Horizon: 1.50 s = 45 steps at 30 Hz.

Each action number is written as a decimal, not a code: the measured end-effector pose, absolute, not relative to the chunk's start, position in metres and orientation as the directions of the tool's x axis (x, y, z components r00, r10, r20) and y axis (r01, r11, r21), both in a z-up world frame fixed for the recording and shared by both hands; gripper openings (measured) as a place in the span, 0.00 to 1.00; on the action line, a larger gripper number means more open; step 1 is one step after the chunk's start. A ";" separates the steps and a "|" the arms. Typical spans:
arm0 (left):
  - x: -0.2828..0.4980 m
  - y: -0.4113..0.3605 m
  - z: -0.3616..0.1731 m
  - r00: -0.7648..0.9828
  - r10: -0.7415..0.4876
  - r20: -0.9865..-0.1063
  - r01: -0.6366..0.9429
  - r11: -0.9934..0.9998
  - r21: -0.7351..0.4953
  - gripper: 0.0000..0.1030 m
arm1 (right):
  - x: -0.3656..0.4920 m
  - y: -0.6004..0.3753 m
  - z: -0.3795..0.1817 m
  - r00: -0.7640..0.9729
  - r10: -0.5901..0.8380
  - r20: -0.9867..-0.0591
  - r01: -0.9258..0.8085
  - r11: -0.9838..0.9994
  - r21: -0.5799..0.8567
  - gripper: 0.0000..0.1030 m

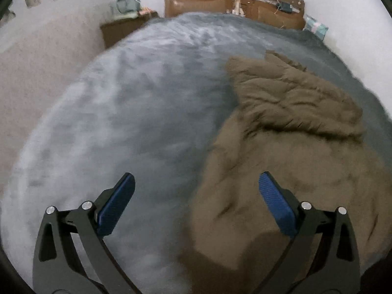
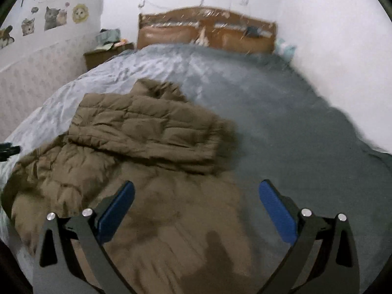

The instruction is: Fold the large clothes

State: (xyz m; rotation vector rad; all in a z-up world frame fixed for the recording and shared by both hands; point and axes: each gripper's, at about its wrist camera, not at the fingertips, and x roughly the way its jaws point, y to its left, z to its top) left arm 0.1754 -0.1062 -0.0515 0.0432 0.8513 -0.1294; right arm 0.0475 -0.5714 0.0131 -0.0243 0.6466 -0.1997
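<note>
Jaws wide apart on both the left gripper (image 1: pixel 196 186) and the right gripper (image 2: pixel 196 193), gripping nothing, hovering above the near end of a brown quilted puffer coat (image 2: pixel 137 132). Spread on the grey bedspread (image 1: pixel 137 103), toward the foot of the bed. Partly folded, seemingly: one panel or sleeve doubled across the upper body, lower part lying loose. More folds left. Long axis running roughly from near edge toward the wooden headboard (image 2: pixel 205 31), furry collar end farthest away.

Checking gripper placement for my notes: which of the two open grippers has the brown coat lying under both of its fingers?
The right gripper: the brown coat spreads beneath it, though its outer finger nears the blanket. The left gripper straddles the coat's edge.
</note>
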 end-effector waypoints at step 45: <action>0.044 -0.117 -0.029 0.623 -0.333 -0.708 0.337 0.931 -0.141 0.18 | -0.106 -0.578 -0.039 0.780 0.108 -0.617 0.125 0.938 0.322 0.15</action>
